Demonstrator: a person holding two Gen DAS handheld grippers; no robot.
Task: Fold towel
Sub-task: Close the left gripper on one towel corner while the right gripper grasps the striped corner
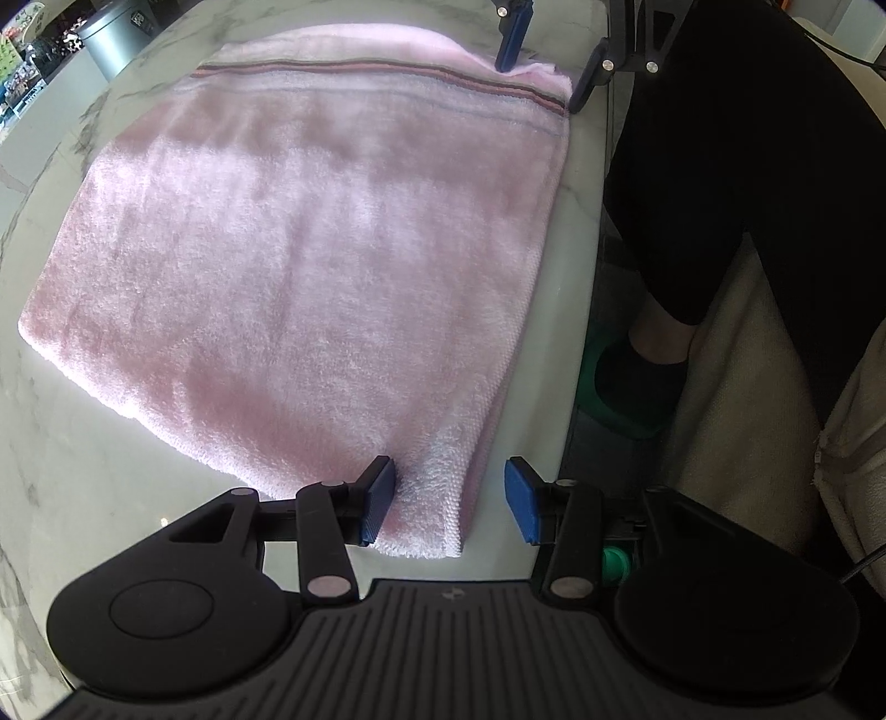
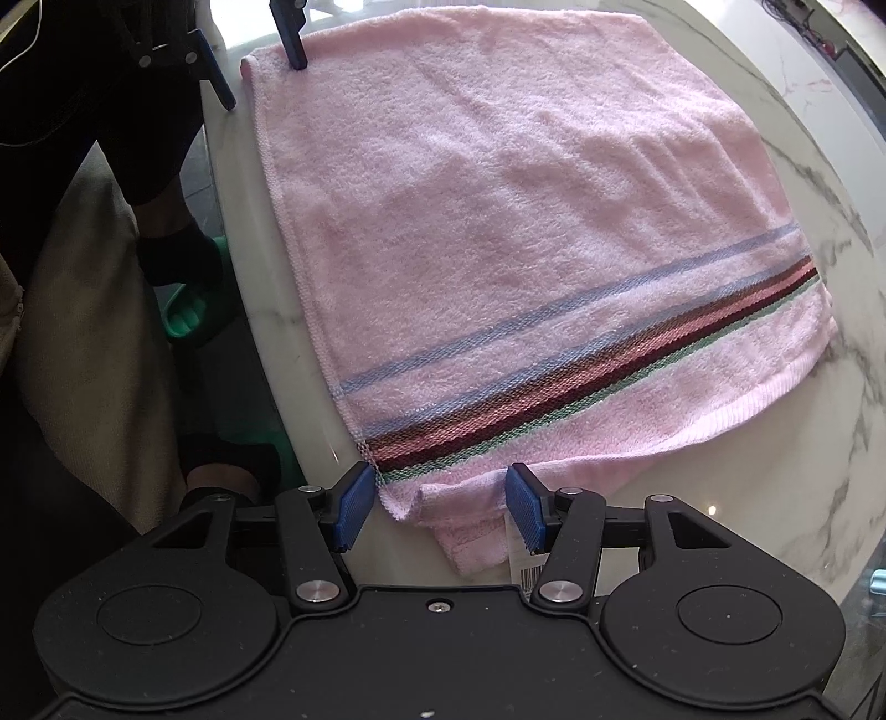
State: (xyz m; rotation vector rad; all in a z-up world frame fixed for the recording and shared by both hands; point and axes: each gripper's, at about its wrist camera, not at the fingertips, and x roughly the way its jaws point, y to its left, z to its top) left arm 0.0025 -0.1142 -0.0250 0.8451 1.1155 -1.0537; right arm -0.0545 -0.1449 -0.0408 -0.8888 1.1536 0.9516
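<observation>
While the pink towel [image 1: 310, 266] lay folded flat on the marble counter [image 1: 83, 498], near its edge, both sets of jaws were held wide apart over two of its corners. The left gripper [image 1: 449, 501] was set astride a plain corner; its left pad [image 1: 377, 501] was touching the pile, and the other pad stood clear beyond the hem. The right gripper [image 2: 437, 512] was set astride the striped corner, where the top layer was curled back over a lower layer; nothing was clamped by either. In each wrist view the other gripper was seen at the far corner, its pads spread, one resting on the cloth.

A band of blue, pink, maroon and green stripes [image 2: 609, 354] was woven across one end. Beside the counter, a leg in black [image 1: 720, 194] and a green slipper [image 2: 191, 315] were seen. A grey tin [image 1: 113, 41] stood at the far edge. A small barcode tag [image 2: 526, 570] was sewn at the right gripper's corner; its print could not be read.
</observation>
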